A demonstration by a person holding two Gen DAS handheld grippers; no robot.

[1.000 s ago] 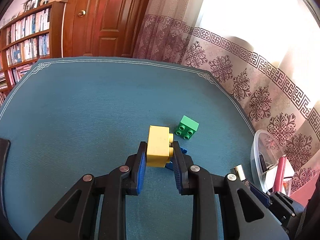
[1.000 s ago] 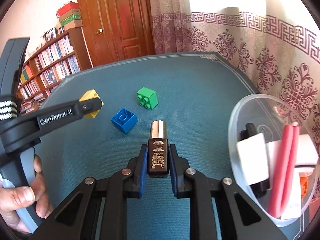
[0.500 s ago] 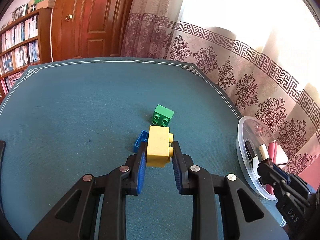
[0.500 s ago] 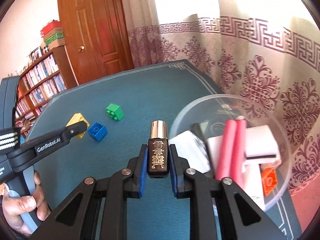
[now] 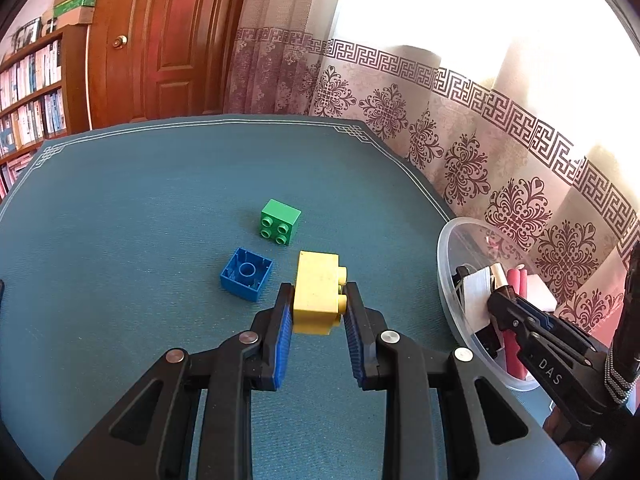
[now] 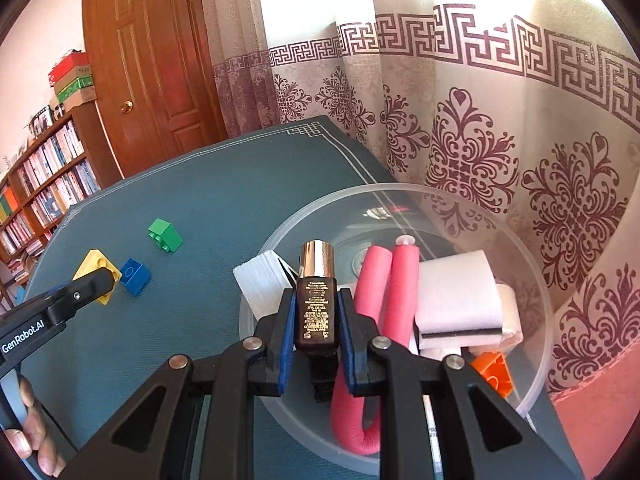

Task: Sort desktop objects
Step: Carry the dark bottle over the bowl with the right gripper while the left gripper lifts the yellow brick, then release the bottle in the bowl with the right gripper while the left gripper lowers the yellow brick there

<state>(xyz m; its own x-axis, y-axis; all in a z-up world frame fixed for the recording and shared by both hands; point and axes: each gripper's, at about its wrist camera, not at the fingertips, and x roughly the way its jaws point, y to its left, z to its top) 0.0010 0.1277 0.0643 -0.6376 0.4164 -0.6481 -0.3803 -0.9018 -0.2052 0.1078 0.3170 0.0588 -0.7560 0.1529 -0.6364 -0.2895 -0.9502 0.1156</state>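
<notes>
My left gripper (image 5: 318,304) is shut on a yellow brick (image 5: 318,290), held above the blue-green tabletop; it also shows in the right wrist view (image 6: 96,266). A blue brick (image 5: 246,274) lies upside down just left of it, and a green brick (image 5: 280,222) lies on its side behind. My right gripper (image 6: 318,308) is shut on a small dark bottle with a gold cap (image 6: 316,300) and holds it over the near rim of a clear plastic bowl (image 6: 536,292). The bowl (image 5: 446,248) stands at the table's right edge.
The bowl holds a pink foam roll (image 6: 378,292), white sponges (image 6: 456,300), a white card stack (image 6: 260,280) and an orange brick (image 6: 494,370). A patterned curtain (image 6: 520,160) hangs right behind the bowl. A bookshelf (image 5: 28,92) and wooden door (image 5: 172,40) stand beyond the table.
My right gripper has carried the bottle right, from the open table to over the bowl. My left gripper has moved right with the yellow brick, past the blue brick.
</notes>
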